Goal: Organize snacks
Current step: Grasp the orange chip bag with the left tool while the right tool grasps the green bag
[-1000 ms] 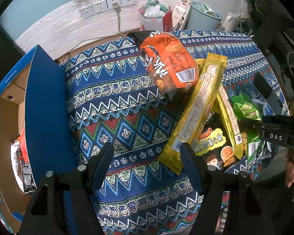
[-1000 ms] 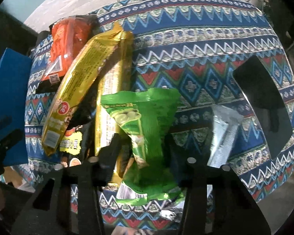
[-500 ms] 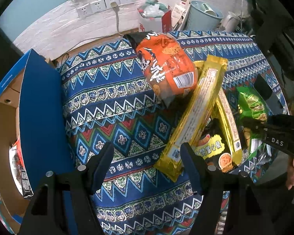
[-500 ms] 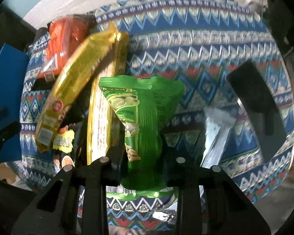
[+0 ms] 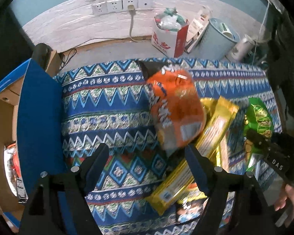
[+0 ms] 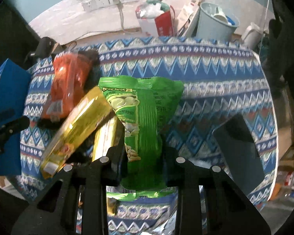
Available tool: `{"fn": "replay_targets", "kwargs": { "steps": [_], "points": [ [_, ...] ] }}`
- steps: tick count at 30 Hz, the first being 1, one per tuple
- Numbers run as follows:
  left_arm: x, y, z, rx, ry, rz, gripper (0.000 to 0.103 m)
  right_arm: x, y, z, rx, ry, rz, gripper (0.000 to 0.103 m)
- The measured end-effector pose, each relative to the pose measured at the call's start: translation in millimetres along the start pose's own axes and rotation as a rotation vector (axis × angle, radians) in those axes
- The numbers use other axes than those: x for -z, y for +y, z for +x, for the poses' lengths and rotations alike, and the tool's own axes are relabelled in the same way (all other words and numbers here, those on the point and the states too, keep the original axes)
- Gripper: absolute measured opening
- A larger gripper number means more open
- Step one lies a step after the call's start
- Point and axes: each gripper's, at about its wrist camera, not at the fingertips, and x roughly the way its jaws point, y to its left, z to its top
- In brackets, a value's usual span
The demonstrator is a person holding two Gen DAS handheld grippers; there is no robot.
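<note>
The right gripper (image 6: pixel 143 156) has its two black fingers closed in on the lower part of a green crinkled plastic snack packet (image 6: pixel 147 117). The packet stands nearly upright between the fingers, its long axis running up the right wrist view, its serrated top edge pointing away from the camera and its bottom seal hanging below the fingers. It appears lifted clear of the blue zigzag-patterned tablecloth (image 6: pixel 205 90), though the view from behind makes that hard to confirm. In the left wrist view the same packet (image 5: pixel 259 121) shows at the far right, clamped by the other tool.

The left gripper (image 5: pixel 147 156) holds nothing; its fingers stand wide apart over the cloth, the right fingertip just beside the pile of snacks. That pile lies on the right half of the table: a puffy orange foil bag (image 5: pixel 176 109) with its long axis running away from the camera, its near end resting on a long gold foil wrapper (image 5: pixel 196 158) that slants from lower left to upper right. A second gold wrapper (image 6: pixel 105 137) lies beside and partly under the first.

At the left edge of the table stands an open cardboard box with a blue flap (image 5: pixel 37 121), with some packets inside it. A flat black rectangular object (image 6: pixel 239 148) lies on the cloth to the right of the green packet.
</note>
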Motion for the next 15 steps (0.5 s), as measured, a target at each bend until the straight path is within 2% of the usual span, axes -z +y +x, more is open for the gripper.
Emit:
{"fn": "replay_targets", "kwargs": {
  "steps": [4,9,15],
  "points": [
    [-15.3,-8.9,6.6,0.038,-0.002,-0.021,0.082,-14.4,-1.9,3.6,0.001,-0.018,-0.016,0.028],
    [-32.0,-25.7,20.8,0.034,0.017,-0.012,0.082,-29.4,-5.0,4.6,0.031,-0.042,-0.048,0.028],
    [-49.2,-33.7,33.8,0.081,0.043,-0.053,0.082,-37.0,-7.7,4.7,0.012,-0.063,-0.045,0.028]
  ]
}}
